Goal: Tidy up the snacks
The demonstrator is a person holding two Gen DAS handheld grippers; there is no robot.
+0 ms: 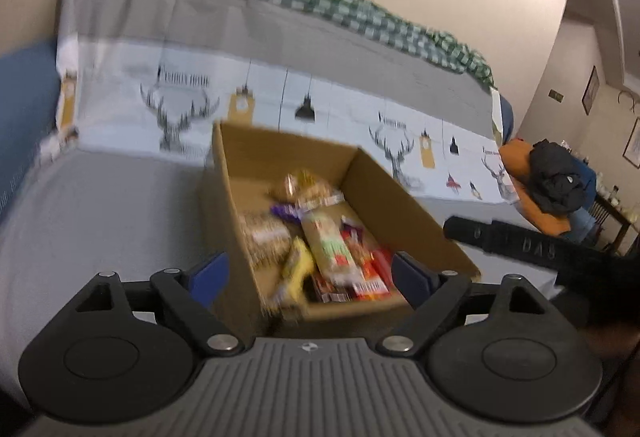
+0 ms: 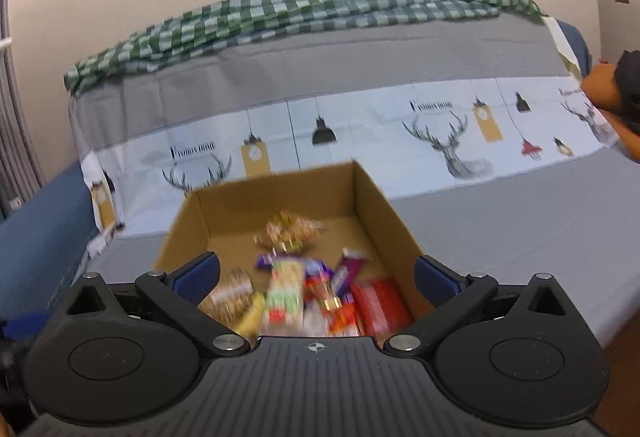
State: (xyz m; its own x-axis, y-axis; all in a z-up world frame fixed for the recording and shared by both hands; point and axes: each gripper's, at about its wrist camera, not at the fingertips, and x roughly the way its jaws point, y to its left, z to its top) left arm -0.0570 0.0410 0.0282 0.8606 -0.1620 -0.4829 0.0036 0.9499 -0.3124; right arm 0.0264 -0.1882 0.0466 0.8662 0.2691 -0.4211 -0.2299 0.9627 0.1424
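- Left gripper (image 1: 308,273): jaws spread wide, nothing between them. It hangs above the near-left corner of the cardboard box (image 1: 224,205), aimed forward and down into it.
- Right gripper (image 2: 316,277): also wide and empty, centred over the box's near edge. In the left wrist view its black body (image 1: 520,243) shows off to the right, beside the box's right wall.
- Box sits on the grey-covered bed (image 2: 500,221), open top, long axis running away from both grippers toward the printed deer sheet (image 2: 360,133).
- Snacks (image 2: 296,289) are piled loose at the near end of the box floor, directly ahead of and below both grippers; the far end of the floor is mostly bare.
- In the pile, left to right (right wrist view): grainy brown pack (image 2: 228,297), yellow pack (image 2: 252,317), long pale green-and-orange pack (image 2: 284,293), purple wrappers (image 2: 348,273), red packs (image 2: 380,301). A clear bag of golden pieces (image 2: 288,233) lies further back, mid-box.
- Motion blur is heavy; labels and exact overlaps are unreadable.
- Long pale pack lies lengthwise along the box axis, so jaws would close across its width without wrist rotation, I'd judge.
- Nearer arm: roughly equal. Right looks better centred on the pile; left favours the brown and yellow packs.
- In the way: the box's near wall and side walls. Packs overlap, so a neighbour could come up with a grab.
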